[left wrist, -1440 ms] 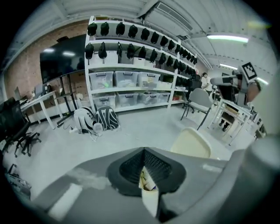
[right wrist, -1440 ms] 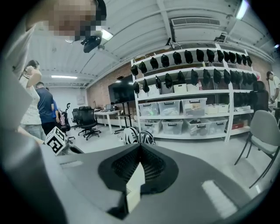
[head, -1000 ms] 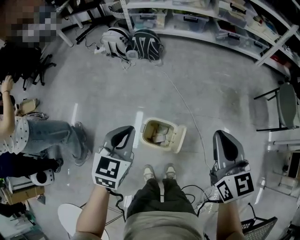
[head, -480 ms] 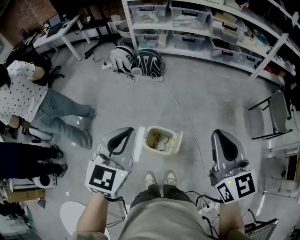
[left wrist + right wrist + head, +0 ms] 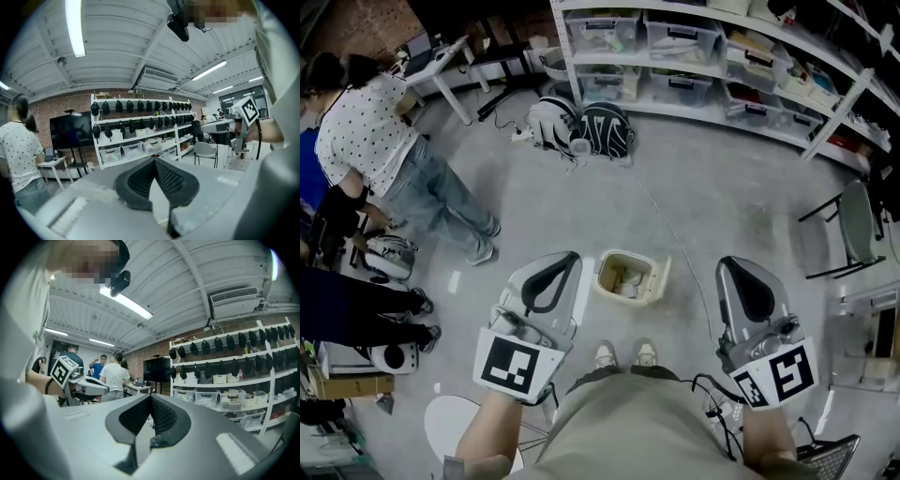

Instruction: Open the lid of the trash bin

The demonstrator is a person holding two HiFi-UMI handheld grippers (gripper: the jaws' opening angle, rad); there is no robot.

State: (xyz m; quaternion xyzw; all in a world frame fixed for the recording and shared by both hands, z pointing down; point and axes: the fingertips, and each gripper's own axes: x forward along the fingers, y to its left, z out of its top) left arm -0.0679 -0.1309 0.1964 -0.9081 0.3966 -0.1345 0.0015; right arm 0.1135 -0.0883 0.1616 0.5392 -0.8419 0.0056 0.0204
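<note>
A small cream trash bin [image 5: 630, 277] stands on the grey floor just ahead of my shoes, seen only in the head view. Its top shows the inside with pale waste in it, and its lid [image 5: 660, 276] leans at the bin's right side. My left gripper [image 5: 565, 257] hangs at waist height to the bin's left, shut with nothing in it. My right gripper [image 5: 727, 264] hangs to the bin's right, also shut and empty. Both are well above the bin and apart from it. In the left gripper view [image 5: 153, 161] and the right gripper view [image 5: 150, 398] the jaws meet at the tips and point at the room.
Shelves with plastic boxes [image 5: 675, 37] line the back. Two bags [image 5: 581, 127] lie on the floor before them. A person in a dotted shirt [image 5: 370, 127] stands at the upper left by a table. A chair [image 5: 862, 220] is at the right, a thin cable [image 5: 675, 225] crosses the floor.
The head view has tilted up toward the shelves. The person in the dotted shirt has moved to the upper left. Both grippers stay shut at the same height beside the bin.
</note>
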